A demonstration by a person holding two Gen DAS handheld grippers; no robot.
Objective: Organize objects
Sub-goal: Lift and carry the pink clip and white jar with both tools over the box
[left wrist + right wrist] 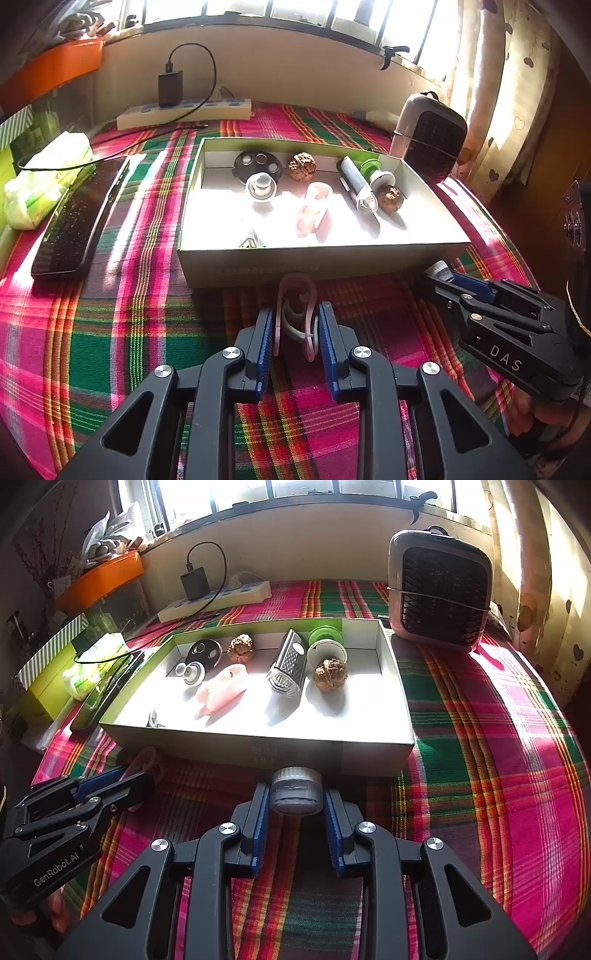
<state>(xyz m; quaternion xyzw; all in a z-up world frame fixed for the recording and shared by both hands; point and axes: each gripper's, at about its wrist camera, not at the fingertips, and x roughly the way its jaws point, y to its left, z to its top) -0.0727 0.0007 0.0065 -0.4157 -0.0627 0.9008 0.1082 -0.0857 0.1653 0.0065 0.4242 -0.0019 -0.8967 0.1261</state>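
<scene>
Gripping jar (295,791), perhaps clip (297,317).

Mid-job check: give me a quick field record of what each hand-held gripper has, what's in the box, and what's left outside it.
left hand-held gripper: shut on pink clip, just in front of the box
right hand-held gripper: shut on small round jar, at the box's near wall
box: open, on plaid cloth
box contents: two walnuts, metal grater, green spool, pink item, black disc
outside the box: phone, fan

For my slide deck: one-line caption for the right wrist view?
Right gripper clamps a small clear jar before an open box on plaid cloth.
</scene>
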